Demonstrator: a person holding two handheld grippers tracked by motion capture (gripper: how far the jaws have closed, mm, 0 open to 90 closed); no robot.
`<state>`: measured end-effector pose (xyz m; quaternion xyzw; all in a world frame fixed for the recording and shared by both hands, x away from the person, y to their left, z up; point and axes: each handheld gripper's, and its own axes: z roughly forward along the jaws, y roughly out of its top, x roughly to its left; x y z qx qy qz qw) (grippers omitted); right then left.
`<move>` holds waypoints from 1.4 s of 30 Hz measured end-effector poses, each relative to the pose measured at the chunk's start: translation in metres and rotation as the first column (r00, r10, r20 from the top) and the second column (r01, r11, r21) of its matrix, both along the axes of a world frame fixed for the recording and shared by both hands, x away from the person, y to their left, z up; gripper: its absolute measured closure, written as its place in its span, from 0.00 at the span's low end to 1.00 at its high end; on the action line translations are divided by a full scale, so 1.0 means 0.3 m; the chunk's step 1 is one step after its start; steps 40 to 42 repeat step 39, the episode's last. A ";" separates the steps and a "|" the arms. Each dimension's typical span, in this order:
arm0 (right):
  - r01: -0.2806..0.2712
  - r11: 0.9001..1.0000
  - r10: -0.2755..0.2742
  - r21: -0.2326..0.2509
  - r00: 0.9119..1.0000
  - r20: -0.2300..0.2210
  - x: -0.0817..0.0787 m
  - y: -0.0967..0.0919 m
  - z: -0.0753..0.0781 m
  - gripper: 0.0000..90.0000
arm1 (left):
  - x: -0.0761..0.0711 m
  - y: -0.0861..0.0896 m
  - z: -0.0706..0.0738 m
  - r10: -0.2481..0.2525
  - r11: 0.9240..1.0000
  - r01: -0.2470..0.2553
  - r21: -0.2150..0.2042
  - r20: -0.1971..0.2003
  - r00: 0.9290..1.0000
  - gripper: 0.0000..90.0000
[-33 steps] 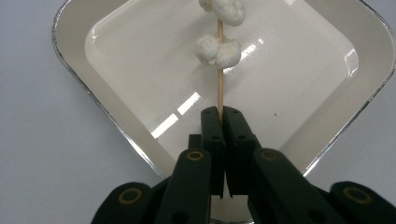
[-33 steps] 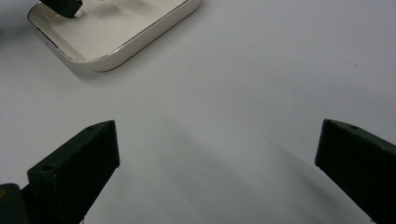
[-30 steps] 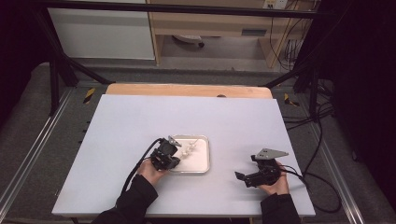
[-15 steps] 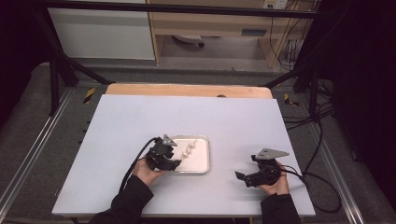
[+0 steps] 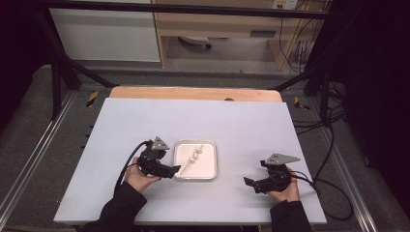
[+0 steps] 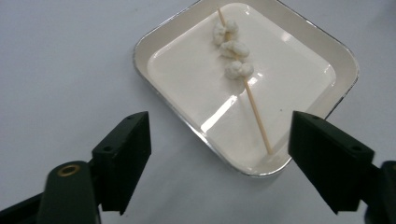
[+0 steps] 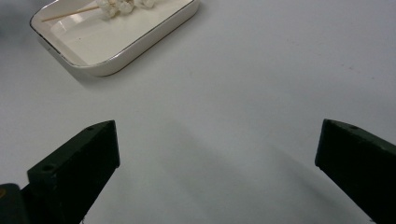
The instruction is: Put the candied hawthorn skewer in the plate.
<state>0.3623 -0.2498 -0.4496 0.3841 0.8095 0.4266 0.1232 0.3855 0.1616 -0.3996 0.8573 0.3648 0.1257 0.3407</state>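
A wooden skewer (image 6: 250,100) carrying three small white pieces (image 6: 232,49) is lying diagonally inside a white square tray (image 5: 210,164) near the middle of the pale table (image 5: 232,121), its bare end resting against the tray's inner wall nearest the left gripper (image 6: 219,156). That gripper's jaws have just been opening and are now standing wide apart with nothing between them, sitting just outside the tray's near rim. In the high view the left gripper (image 5: 175,169) is hovering just beside the tray's left edge. The right gripper (image 5: 247,183) is resting well apart from the tray, off to its right, its jaws spread wide over bare table and gripping nothing.
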 end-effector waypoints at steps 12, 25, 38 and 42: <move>0.004 1.000 -0.004 -0.001 1.000 -0.008 0.001 0.001 -0.001 0.00 | -0.062 0.164 -0.032 0.032 0.998 -0.029 -0.049 0.051 0.998 0.13; 0.003 1.000 -0.003 -0.012 1.000 -0.020 -0.002 0.004 -0.007 0.00 | -0.115 0.305 -0.128 0.067 0.993 -0.060 -0.100 0.060 0.996 0.13; -0.007 1.000 0.007 -0.021 1.000 -0.022 -0.004 0.006 -0.013 0.00 | -0.130 0.340 -0.163 0.069 0.994 -0.063 -0.094 0.059 0.996 0.13; -0.008 1.000 0.008 -0.020 1.000 -0.024 -0.003 0.008 -0.014 0.00 | -0.131 0.340 -0.163 0.070 0.994 -0.065 -0.092 0.059 0.996 0.13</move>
